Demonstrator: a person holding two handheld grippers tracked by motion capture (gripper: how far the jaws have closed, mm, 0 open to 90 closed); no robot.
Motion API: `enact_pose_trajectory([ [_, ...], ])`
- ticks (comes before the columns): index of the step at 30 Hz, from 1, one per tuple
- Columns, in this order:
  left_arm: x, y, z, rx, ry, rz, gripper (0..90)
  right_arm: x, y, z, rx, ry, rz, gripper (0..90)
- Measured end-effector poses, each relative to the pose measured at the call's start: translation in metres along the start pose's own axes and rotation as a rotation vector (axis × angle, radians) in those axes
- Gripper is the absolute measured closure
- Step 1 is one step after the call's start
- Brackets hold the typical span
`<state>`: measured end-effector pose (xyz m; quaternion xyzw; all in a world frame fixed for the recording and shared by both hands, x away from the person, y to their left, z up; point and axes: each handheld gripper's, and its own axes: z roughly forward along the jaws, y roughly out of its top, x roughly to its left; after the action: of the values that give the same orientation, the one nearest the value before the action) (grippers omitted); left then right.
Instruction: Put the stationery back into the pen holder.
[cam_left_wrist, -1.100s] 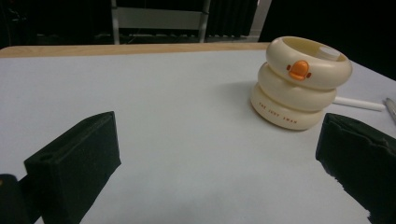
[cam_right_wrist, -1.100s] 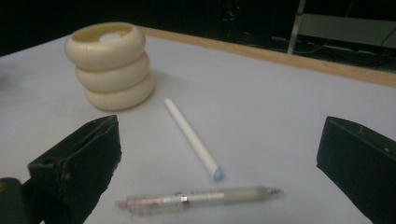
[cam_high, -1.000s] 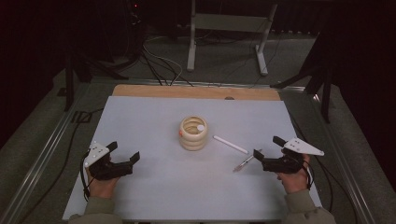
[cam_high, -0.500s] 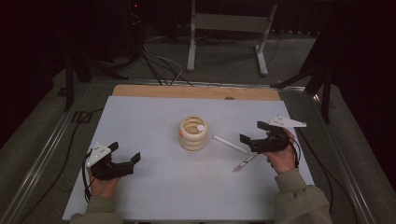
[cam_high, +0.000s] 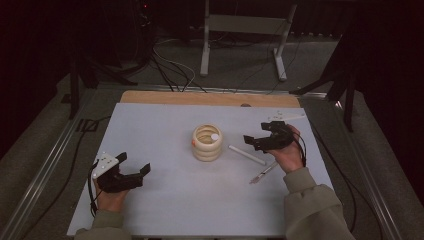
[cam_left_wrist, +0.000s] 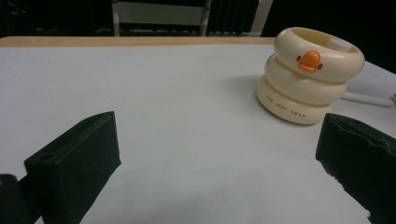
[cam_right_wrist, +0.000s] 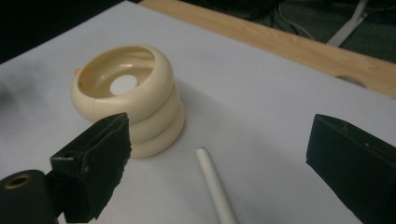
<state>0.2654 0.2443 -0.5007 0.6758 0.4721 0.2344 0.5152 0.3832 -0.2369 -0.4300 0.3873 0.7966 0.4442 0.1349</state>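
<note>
Your right claw (cam_high: 256, 140) (jaws apart, just been narrowing, nothing between) could roll the white pen (cam_high: 247, 155) away if it lands off-centre.

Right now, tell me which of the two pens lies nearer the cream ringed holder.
The white pen; the slim grey pen lies farther out, by the person's right hand.

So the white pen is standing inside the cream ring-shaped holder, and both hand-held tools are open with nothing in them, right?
Not quite. The white pen lies flat on the table beside the cream ring-shaped holder, as the right gripper view shows. Both tools are open and hold nothing.
</note>
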Motion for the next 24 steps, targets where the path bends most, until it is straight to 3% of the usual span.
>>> enact_pose_trajectory([
  [10,0.0,-0.001,0.002,0.009,-0.004,0.004,0.1,-0.004,0.0,0.033,0.171,0.047,0.0,6.1],
  [18,0.001,-0.001,0.003,0.015,-0.004,0.002,0.1,0.001,-0.002,0.052,0.24,0.064,-0.016,12.7],
  [24,0.001,-0.001,0.003,0.015,-0.004,-0.002,0.1,0.003,-0.001,0.066,0.301,0.042,-0.041,17.1],
])
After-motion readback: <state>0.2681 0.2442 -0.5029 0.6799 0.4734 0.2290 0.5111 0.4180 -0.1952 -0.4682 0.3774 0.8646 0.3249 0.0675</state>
